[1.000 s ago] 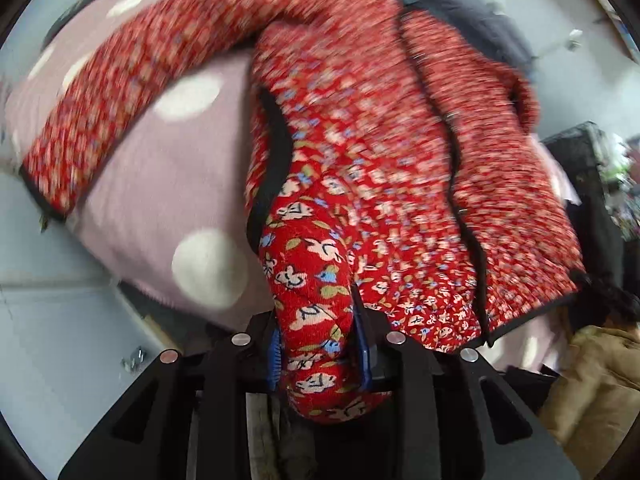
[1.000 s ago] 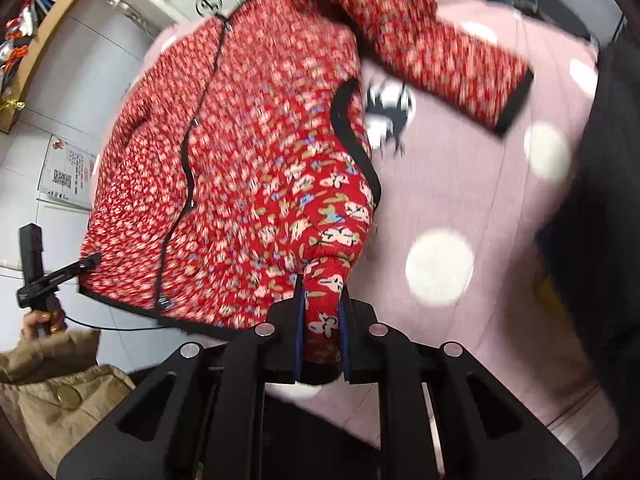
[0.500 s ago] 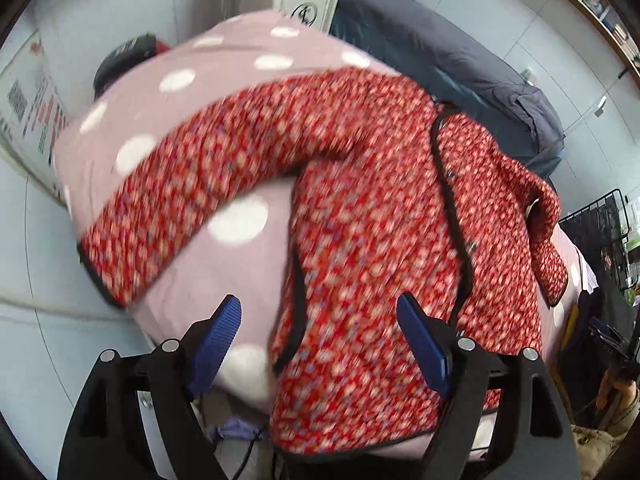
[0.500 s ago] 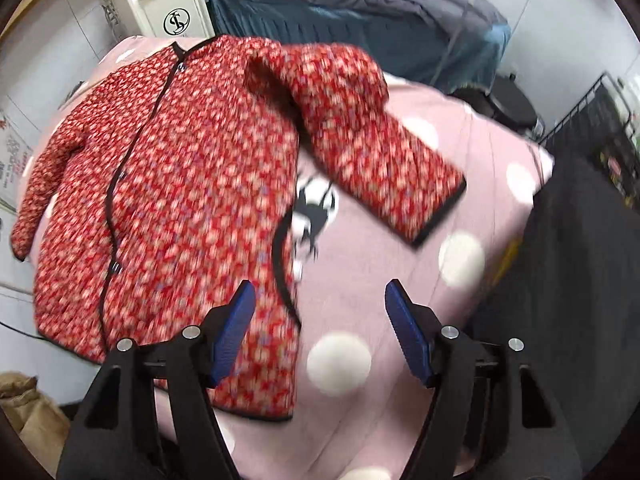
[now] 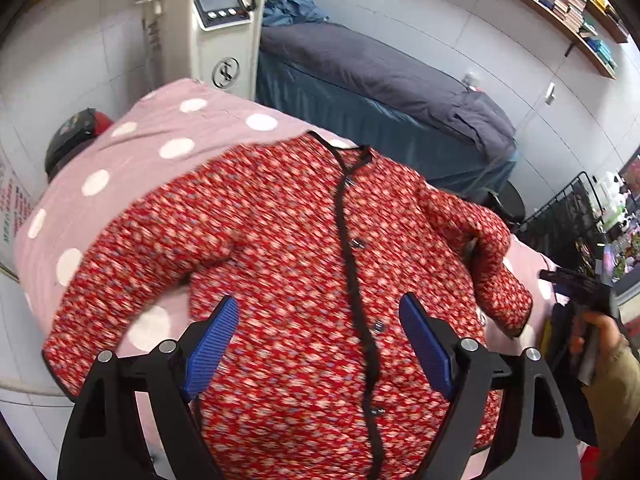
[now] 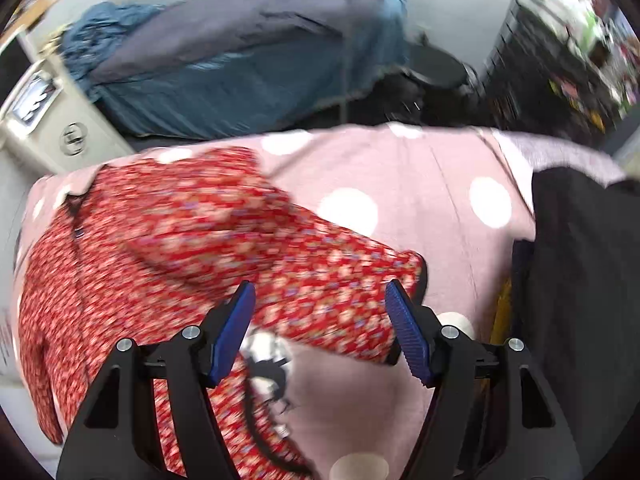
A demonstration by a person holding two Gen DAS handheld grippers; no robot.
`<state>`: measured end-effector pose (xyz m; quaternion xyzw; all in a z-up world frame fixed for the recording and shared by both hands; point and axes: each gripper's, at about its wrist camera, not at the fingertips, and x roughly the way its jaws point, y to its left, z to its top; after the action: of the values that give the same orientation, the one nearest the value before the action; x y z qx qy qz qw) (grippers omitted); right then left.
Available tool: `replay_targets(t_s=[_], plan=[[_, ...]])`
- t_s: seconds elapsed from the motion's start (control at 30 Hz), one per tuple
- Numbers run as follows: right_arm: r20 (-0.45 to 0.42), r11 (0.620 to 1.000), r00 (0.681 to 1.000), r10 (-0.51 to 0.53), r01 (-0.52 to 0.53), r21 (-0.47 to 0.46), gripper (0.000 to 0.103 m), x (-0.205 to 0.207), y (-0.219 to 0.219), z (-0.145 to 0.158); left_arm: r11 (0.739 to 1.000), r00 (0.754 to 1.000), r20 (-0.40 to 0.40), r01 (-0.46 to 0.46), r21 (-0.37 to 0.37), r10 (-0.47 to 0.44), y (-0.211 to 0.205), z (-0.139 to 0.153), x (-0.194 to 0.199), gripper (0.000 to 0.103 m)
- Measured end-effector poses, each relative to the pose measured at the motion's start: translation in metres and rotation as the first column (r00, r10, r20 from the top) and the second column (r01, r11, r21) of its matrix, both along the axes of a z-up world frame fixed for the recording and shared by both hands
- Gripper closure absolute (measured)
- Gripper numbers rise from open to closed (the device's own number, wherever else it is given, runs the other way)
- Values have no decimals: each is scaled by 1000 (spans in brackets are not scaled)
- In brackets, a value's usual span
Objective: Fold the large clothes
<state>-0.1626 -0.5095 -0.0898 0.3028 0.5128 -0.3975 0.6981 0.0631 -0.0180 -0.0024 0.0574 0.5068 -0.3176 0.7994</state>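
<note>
A red floral quilted jacket (image 5: 304,264) with black trim lies front up, buttoned, on a pink polka-dot sheet (image 5: 168,140). Its left sleeve (image 5: 132,264) runs down toward the sheet's left edge. My left gripper (image 5: 320,346) hangs open above the jacket's lower body, with nothing between its blue pads (image 5: 212,344). In the right wrist view, the jacket's right sleeve (image 6: 304,256) slants across the sheet (image 6: 440,184). My right gripper (image 6: 320,334) is open above that sleeve near the cuff, apart from the cloth.
A white machine with a screen (image 5: 216,36) and a couch under a dark blanket (image 5: 380,80) stand behind the table. A black wire rack (image 5: 568,216) is at the right. A hand in a tan sleeve (image 5: 600,328) holds a black device. Black cloth (image 6: 580,280) covers the sheet's right end.
Both grippers let go of the jacket's bunched hem and opened wide. They pulled up and away, so the whole jacket now lies flat in view. The right one shifted over the right sleeve.
</note>
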Motion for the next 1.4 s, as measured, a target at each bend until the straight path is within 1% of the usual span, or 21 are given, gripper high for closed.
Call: replay_targets(t_s=[0.1,0.2,0.33,0.37,0.4,0.43,0.47,0.5,0.53,0.57,0.63,0.67,0.73,0.8,0.83,0.93,1.03,1.13,1.23,1.3,1.4], plan=[[-80,997,996,-49,54,58,35,-9,-11,-39,1000,998,-54,15,16,-14,-8,-16,-10,22],[-144,984,980,-140,153,88,35,-27,-22,-74,998,995,-96,33,45,-29,-10,-34,-23,22],[-102,959,977,-185,203,199,36,-44,-26,-108,995,990,-128,63,79,-53,-9,-49,-40,22],[-79,963,981,-177,189,191,40,-44,-25,-108,994,990,-130,69,89,-57,-8,-52,-42,22],[-56,968,986,-156,164,191,55,-42,-25,-108,992,989,-132,77,100,-64,-8,-55,-45,22],[-59,976,991,-123,132,174,56,-38,-22,-104,991,989,-135,82,106,-67,-7,-57,-46,22],[-75,985,992,-101,110,136,66,-35,-18,-98,991,988,-137,81,110,-65,-7,-58,-46,22],[-75,990,993,-90,97,107,83,-32,-16,-89,991,988,-141,79,110,-63,-6,-59,-46,22],[-49,991,996,-81,85,102,93,-31,-15,-82,991,988,-145,77,108,-61,-5,-60,-45,22],[1,993,998,-61,61,105,96,-28,-10,-70,991,987,-147,75,107,-59,-5,-60,-45,22],[49,999,998,33,-35,36,97,-15,1,-40,991,987,-148,73,110,-56,-5,-61,-44,22],[70,995,992,101,-99,-32,97,-8,10,-18,991,987,-149,72,111,-56,-6,-61,-44,22],[82,970,975,204,-190,-153,97,1,28,22,992,987,-151,73,106,-56,-8,-61,-43,22],[79,949,971,226,-202,-241,98,1,32,52,992,987,-149,76,104,-60,-11,-61,-42,22],[88,948,978,187,-156,-278,98,-8,28,72,991,987,-146,78,104,-62,-13,-60,-42,22],[156,953,988,12,36,-301,98,-47,2,106,991,989,-128,83,101,-70,-14,-56,-42,22],[161,944,984,-81,127,-304,98,-87,-17,114,993,991,-118,72,92,-61,-9,-55,-40,22],[148,951,985,-85,124,-282,98,-93,-23,110,994,990,-132,57,93,-45,-3,-60,-35,22],[188,963,979,-75,121,-243,98,-81,-19,109,995,990,-141,36,93,-22,4,-64,-30,22],[208,965,976,-62,112,-237,98,-63,-14,112,996,989,-145,22,89,-9,8,-65,-28,22],[252,974,967,24,35,-225,98,-19,10,128,996,989,-148,9,87,4,16,-67,-25,22]])
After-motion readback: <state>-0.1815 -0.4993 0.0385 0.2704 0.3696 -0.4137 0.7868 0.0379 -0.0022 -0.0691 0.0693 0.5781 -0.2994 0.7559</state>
